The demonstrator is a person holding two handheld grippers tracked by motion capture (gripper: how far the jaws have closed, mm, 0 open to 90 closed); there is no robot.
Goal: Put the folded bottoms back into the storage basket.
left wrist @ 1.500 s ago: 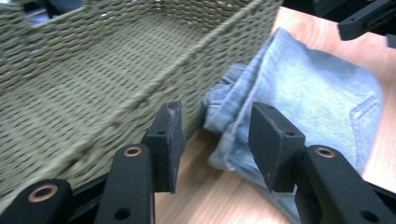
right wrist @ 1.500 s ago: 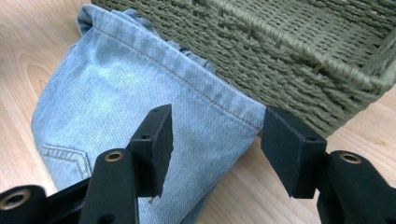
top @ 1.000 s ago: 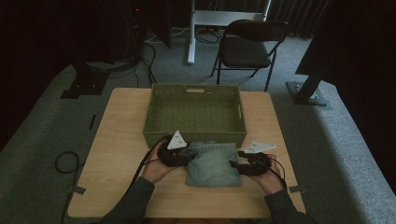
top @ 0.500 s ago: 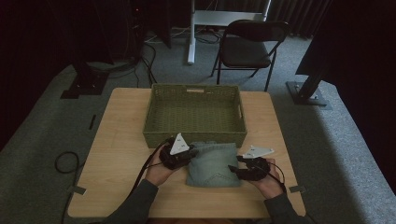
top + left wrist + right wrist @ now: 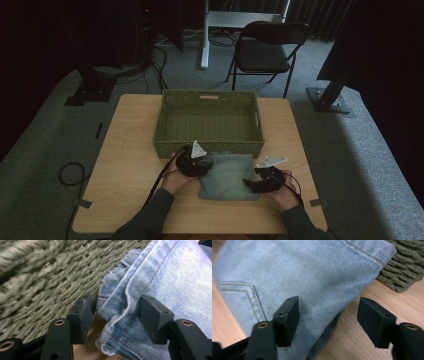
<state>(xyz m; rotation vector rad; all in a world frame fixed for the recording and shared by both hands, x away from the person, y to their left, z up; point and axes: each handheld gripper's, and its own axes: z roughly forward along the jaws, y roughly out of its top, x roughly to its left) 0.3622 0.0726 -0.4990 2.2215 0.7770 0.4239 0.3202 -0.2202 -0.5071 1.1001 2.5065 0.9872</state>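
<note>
Table [image 5: 130, 200]: we see a pale wooden top, with the person's forearms coming in from the near edge.
Basket [image 5: 208, 120]: green woven, set at the far middle of the table.
Jeans [image 5: 227, 175]: folded light denim, lying flat on the table just in front of the basket, far edge against its near wall.
Left gripper [image 5: 194, 162]: at the jeans' far left corner; we note its jaws spread, just opened wider, with a raised fold of the denim hem [image 5: 117, 315] between them and one pad resting on the cloth.
Right gripper [image 5: 262, 181]: at the jeans' right edge; jaws apart, just opened further, straddling the edge without pinching it.
Change: against the earlier frame we find the jeans lower and flatter; the left gripper has dropped with them.
</note>
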